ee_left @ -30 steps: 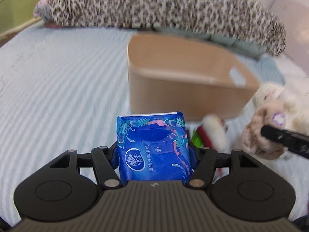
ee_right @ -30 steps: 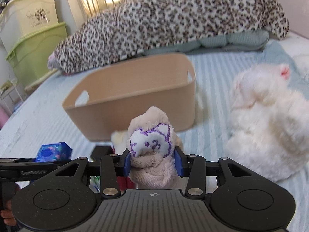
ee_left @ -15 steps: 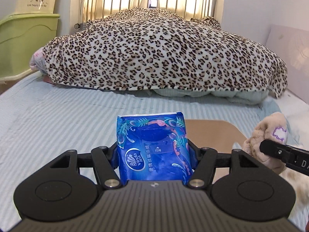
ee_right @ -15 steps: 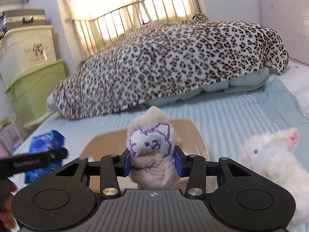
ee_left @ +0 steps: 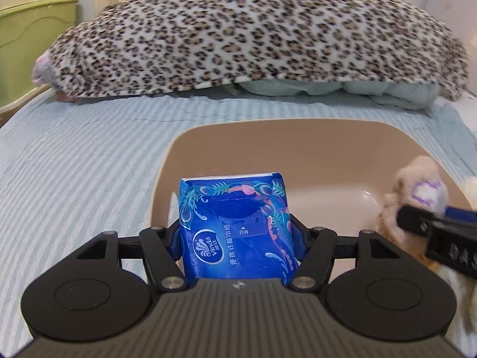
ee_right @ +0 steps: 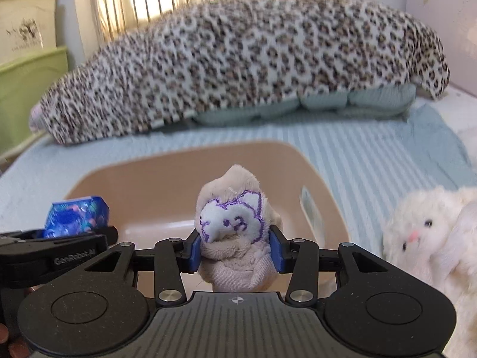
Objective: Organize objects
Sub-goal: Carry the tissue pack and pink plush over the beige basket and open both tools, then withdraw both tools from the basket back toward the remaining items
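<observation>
the blue tissue pack (ee_left: 235, 226) stands upright, pinched between the fingers of the left tool (ee_left: 235, 238), and hangs over the near left part of the tan bin (ee_left: 342, 137). the beige plush toy (ee_right: 235, 232), with a white face stitched in purple, is squeezed between the blue pads (ee_right: 195, 249) of the right tool (ee_right: 235, 250), held above the bin's near side. from the left wrist view the right tool sits to the right with the plush at the bin's right rim; from the right wrist view the left tool and its pack appear at the near left. the bin rests on a bed with a pale striped sheet (ee_left: 89, 164). a white fluffy plush (ee_right: 426, 238) lies on the bed just right of the bin. far behind, a leopard-print blanket (ee_right: 238, 68) covers a mound, with a green container (ee_right: 26, 95) at the far left
</observation>
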Action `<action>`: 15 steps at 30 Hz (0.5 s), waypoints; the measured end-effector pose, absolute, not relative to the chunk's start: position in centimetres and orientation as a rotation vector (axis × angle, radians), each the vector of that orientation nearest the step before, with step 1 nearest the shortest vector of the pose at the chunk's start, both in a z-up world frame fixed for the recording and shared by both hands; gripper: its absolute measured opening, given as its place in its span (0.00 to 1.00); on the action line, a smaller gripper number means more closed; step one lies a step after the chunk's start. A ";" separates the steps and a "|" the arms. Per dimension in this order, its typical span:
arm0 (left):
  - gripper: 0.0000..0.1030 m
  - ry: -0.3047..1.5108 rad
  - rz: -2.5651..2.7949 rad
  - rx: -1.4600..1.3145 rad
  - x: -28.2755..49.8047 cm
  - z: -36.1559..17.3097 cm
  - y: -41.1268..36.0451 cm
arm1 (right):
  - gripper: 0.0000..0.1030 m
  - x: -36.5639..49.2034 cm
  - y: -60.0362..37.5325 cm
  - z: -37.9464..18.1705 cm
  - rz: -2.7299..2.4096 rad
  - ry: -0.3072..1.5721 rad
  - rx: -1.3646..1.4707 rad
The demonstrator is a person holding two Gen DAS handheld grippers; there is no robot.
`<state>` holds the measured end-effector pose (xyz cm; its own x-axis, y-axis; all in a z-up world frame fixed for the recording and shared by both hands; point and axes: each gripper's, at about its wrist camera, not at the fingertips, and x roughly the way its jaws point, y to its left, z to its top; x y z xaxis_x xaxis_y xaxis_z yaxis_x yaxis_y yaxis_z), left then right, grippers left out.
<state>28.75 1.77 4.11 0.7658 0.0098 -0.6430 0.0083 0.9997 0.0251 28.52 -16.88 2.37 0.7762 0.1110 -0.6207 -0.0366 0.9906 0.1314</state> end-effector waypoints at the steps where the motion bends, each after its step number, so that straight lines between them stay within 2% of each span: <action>1: 0.68 0.693 -0.010 0.024 28.4 4.4 1.8 | 0.49 28.3 -16.9 2.2 0.070 0.682 0.117; 5: 0.87 0.677 -0.018 0.014 26.9 6.1 2.3 | 0.66 27.1 -17.6 2.9 0.064 0.658 0.145; 7: 0.90 0.673 -0.032 -0.011 26.0 7.1 2.8 | 0.79 26.2 -17.8 3.7 0.063 0.647 0.141; 8: 0.90 0.672 -0.040 -0.019 25.4 7.6 3.1 | 0.81 25.6 -17.9 4.0 0.064 0.640 0.141; 10: 0.93 0.672 -0.044 -0.015 24.2 8.4 3.6 | 0.92 24.5 -18.1 5.0 0.072 0.628 0.141; 12: 0.93 0.676 -0.042 -0.009 23.0 9.1 3.9 | 0.99 23.2 -18.1 6.1 0.075 0.612 0.133; 15: 0.93 0.717 -0.063 -0.027 21.4 9.6 4.7 | 1.00 21.3 -17.9 7.6 0.079 0.600 0.099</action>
